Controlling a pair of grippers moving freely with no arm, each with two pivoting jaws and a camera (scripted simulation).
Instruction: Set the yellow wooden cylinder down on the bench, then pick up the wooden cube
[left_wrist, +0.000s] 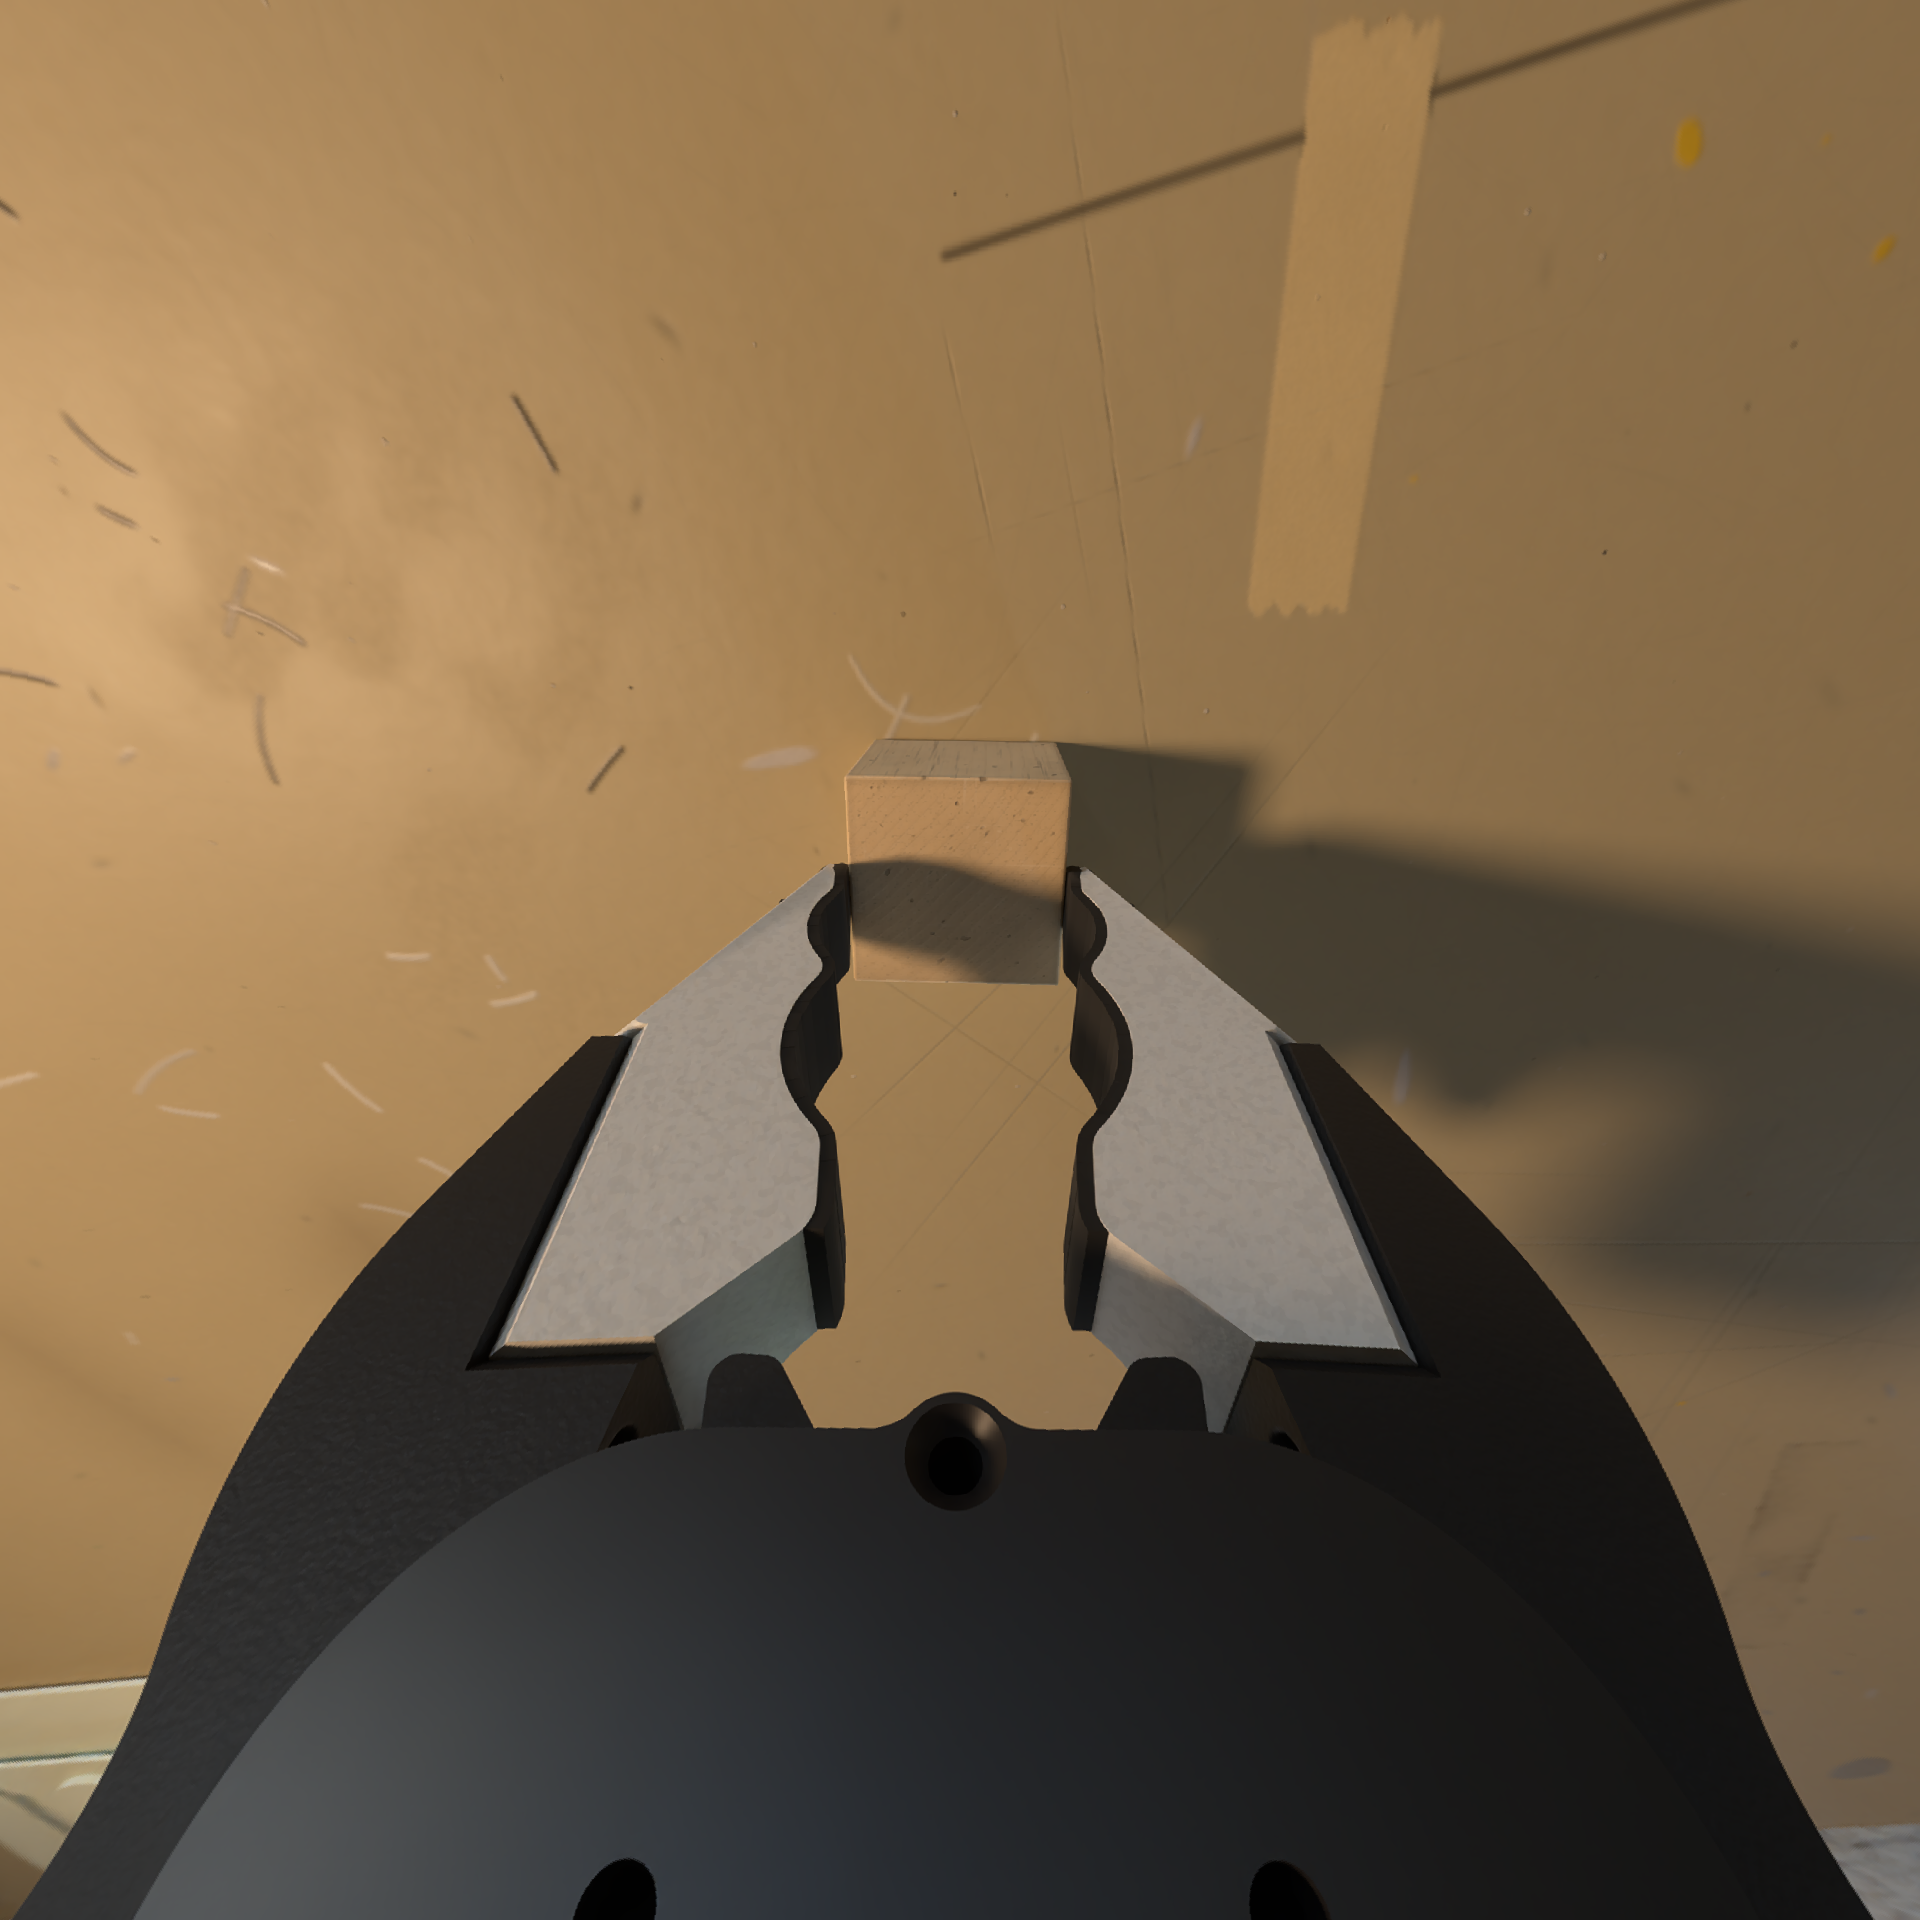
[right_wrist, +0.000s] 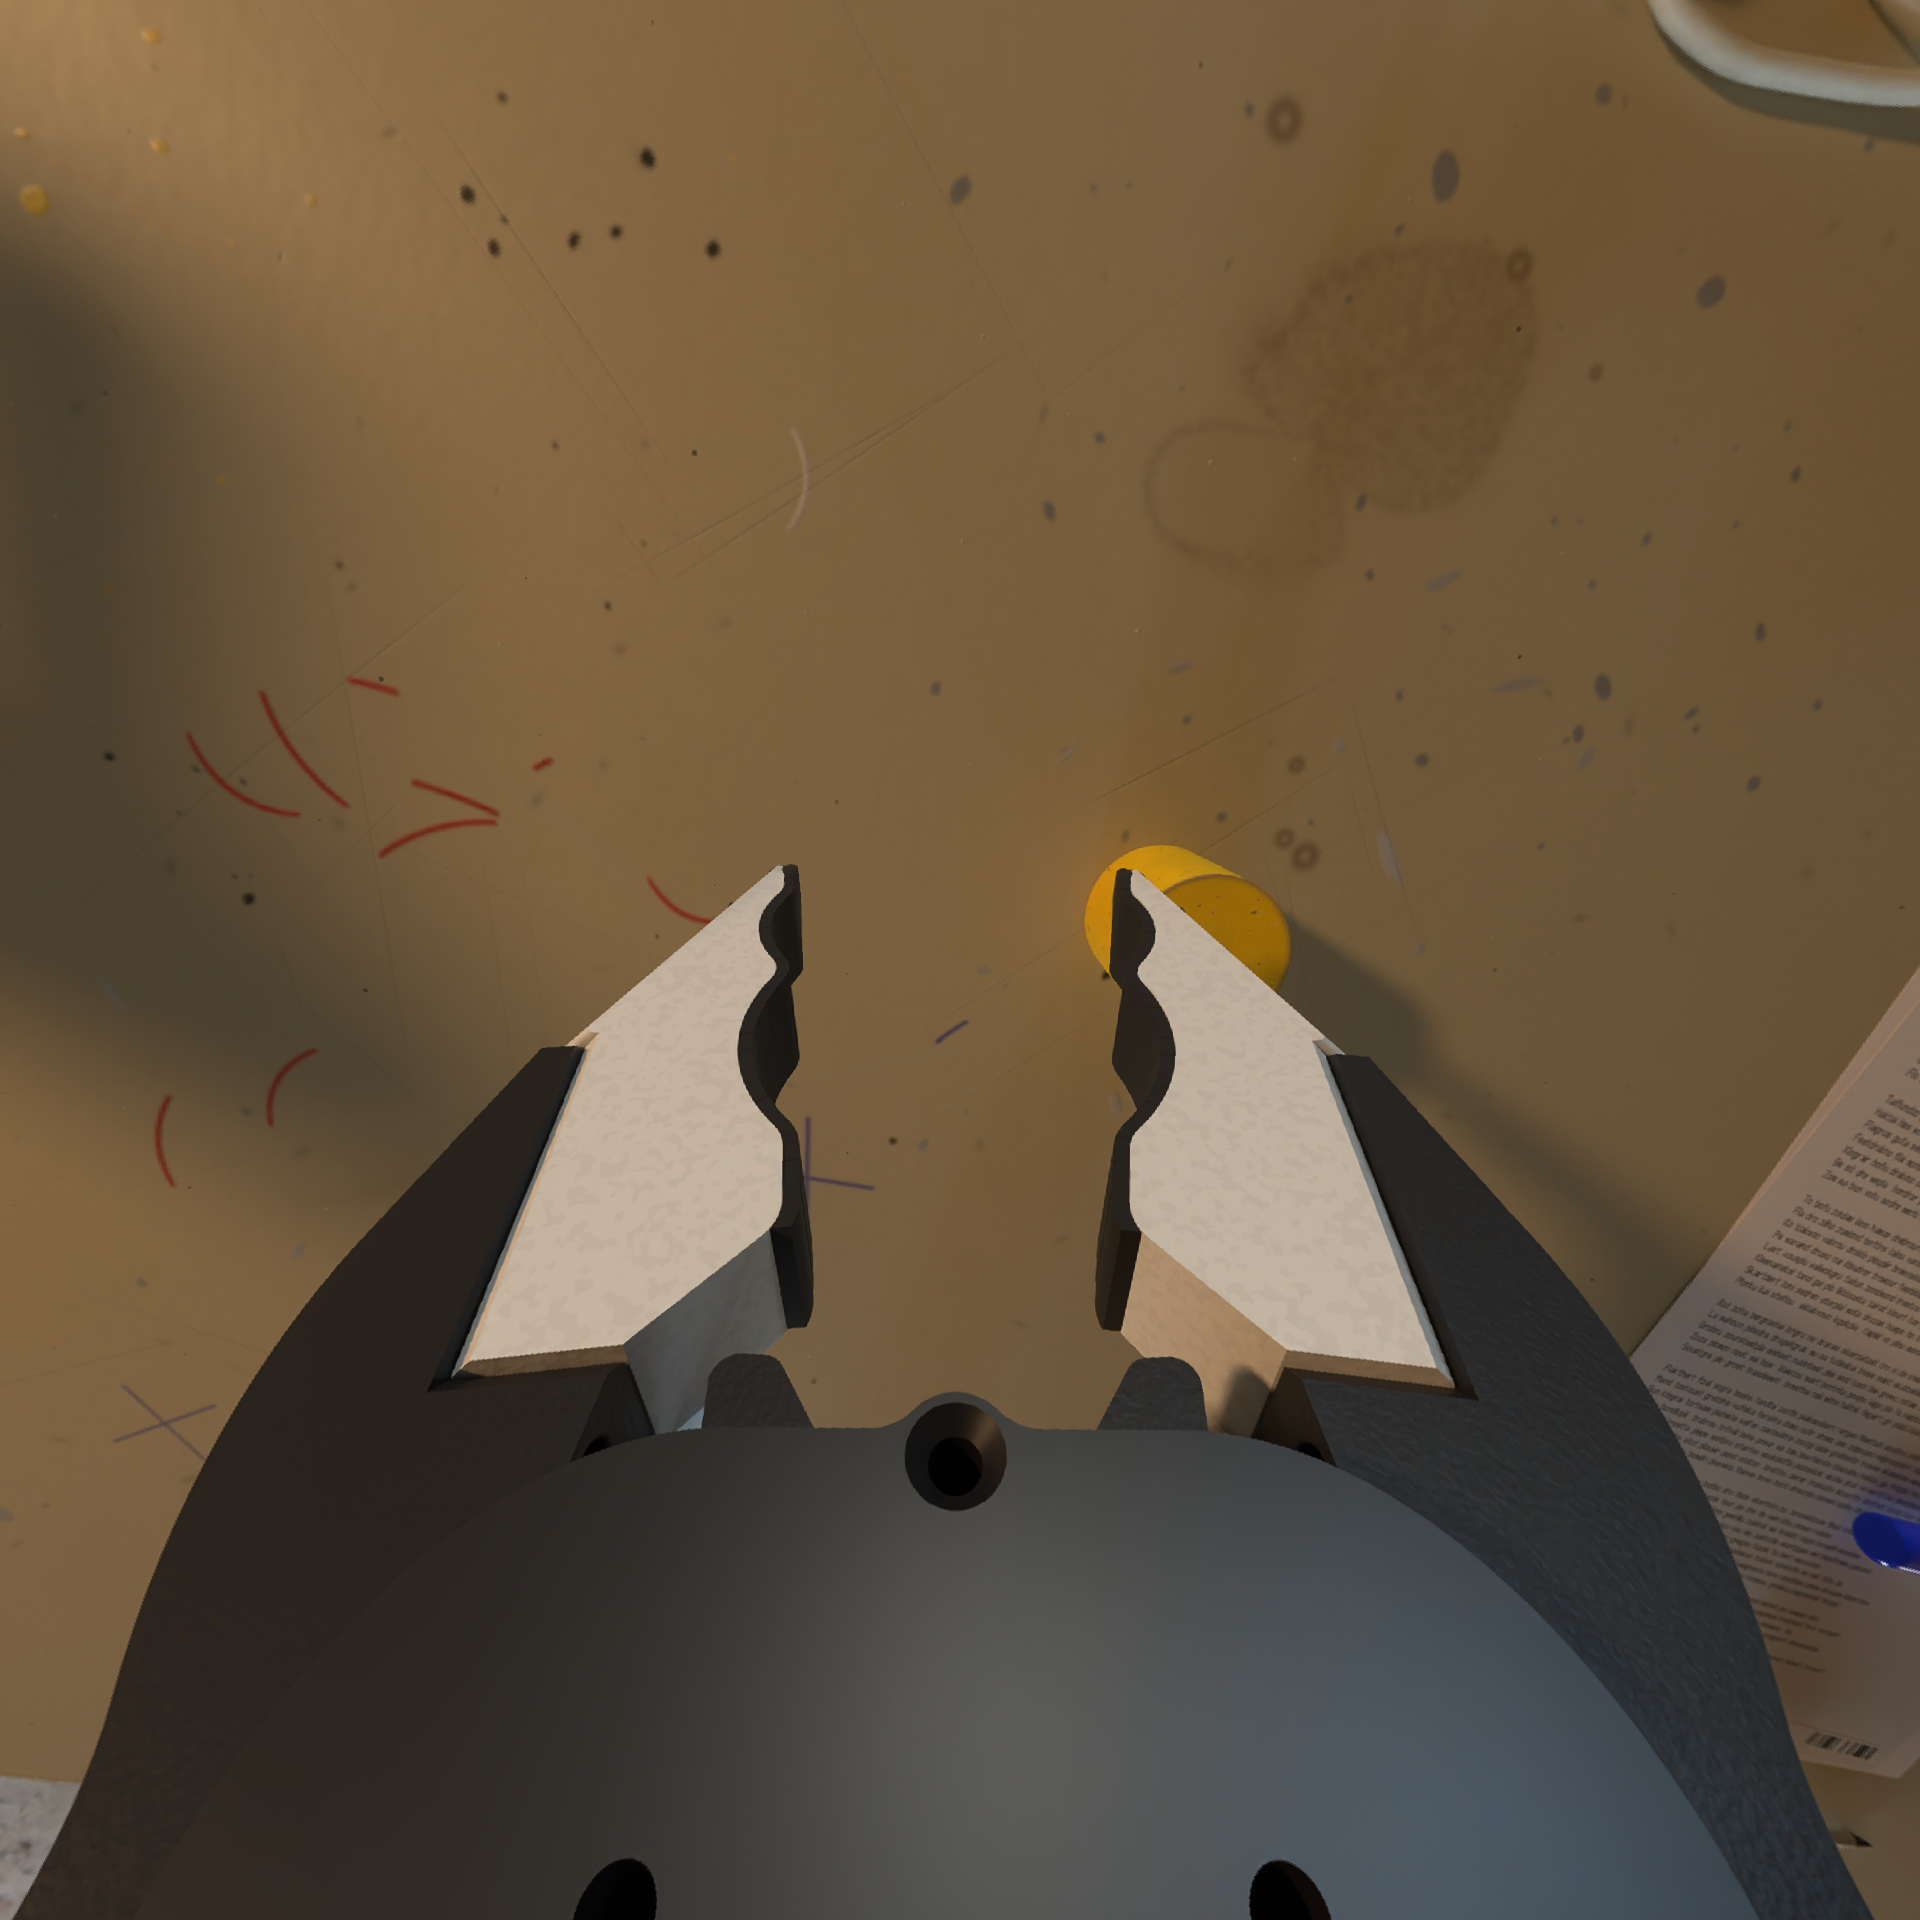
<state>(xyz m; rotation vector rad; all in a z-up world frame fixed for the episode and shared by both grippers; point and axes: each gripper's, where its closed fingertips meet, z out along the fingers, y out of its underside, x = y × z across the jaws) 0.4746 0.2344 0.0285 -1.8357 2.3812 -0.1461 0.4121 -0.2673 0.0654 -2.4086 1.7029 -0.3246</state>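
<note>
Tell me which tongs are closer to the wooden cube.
Left. The left tongs have both fingertips against the wooden cube's sides; the right tongs hang open beside the yellow cylinder, no cube in view.

Fine print on a sheet (right_wrist: 1808, 1382), unreadable

Wooden cube (left_wrist: 956, 862) pale, matt, speckled; tabletop (left_wrist: 520, 364) scuffed matt board; yellow cylinder (right_wrist: 1231, 920) matt; printed sheet (right_wrist: 1808, 1382) paper.

warm low light from left | long shadows fall right | edges bowed
</note>
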